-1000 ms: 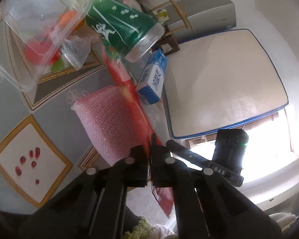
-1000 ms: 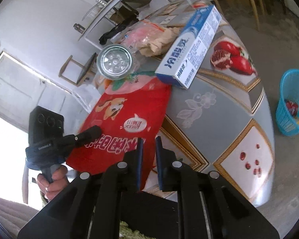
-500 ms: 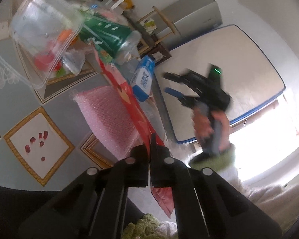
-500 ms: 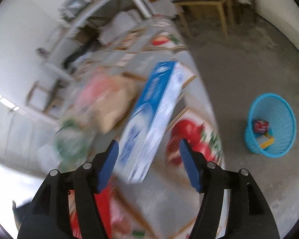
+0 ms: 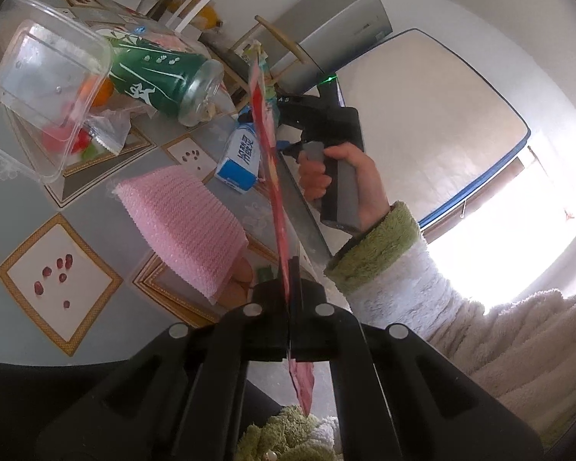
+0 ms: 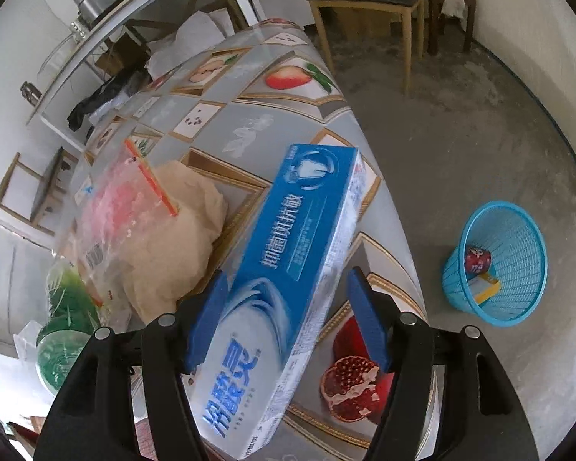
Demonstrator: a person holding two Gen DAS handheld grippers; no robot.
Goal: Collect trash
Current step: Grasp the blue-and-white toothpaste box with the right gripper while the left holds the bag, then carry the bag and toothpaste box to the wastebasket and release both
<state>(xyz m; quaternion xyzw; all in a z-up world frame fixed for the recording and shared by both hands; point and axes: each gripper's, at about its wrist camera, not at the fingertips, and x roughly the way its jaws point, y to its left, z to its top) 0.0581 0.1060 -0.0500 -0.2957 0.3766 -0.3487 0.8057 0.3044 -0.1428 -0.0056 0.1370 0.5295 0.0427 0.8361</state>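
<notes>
My left gripper (image 5: 289,288) is shut on a red snack bag (image 5: 276,199), which stands edge-on and reaches up over the table. My right gripper (image 6: 288,319) is open and points down over a blue toothpaste box (image 6: 288,253) lying on the table. The box's near end sits between the blue pads (image 6: 366,319). A gap shows on the right side; the left pad is close against the box. In the left wrist view the same box (image 5: 240,153) lies beyond the red bag, with a hand (image 5: 341,169) holding the right gripper over it.
A blue mesh basket (image 6: 526,230) with a red can and a yellow box stands on the floor to the right of the table (image 6: 288,96). On the table are a green bottle (image 5: 161,77), a clear tub (image 5: 50,77), pink bubble wrap (image 5: 188,219) and a beige crumpled bag (image 6: 172,238).
My right gripper opened and swung from the red bag to straddle the toothpaste box. The left gripper kept its hold and rolled, turning the red bag more upright.
</notes>
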